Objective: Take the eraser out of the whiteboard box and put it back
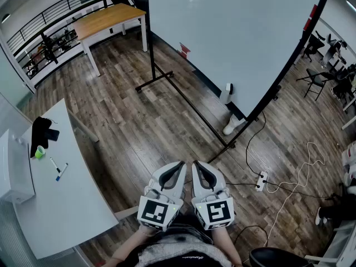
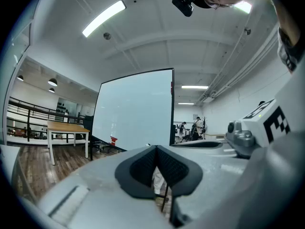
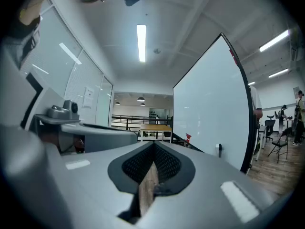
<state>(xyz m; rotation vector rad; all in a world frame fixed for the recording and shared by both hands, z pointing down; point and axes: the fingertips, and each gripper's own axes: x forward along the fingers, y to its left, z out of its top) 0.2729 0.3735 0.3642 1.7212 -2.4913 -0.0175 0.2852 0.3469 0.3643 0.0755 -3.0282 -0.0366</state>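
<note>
A large whiteboard [image 1: 233,32] on a black stand rises ahead of me. Low on its face hangs a small white box [image 1: 226,93], which also shows in the right gripper view [image 3: 218,150]. I cannot make out the eraser itself. My left gripper [image 1: 178,168] and right gripper [image 1: 197,168] are held side by side close to my body, well short of the board and pointing roughly level toward it. Each has its jaws shut with nothing between them, as the left gripper view [image 2: 156,150] and the right gripper view [image 3: 153,148] confirm.
The stand's black floor bar [image 1: 194,113] crosses the wooden floor ahead. A power strip [image 1: 261,180] with loose cables lies at the right. A white table [image 1: 61,204] at the left holds markers and a green roll. A wooden table [image 1: 108,18] stands far left.
</note>
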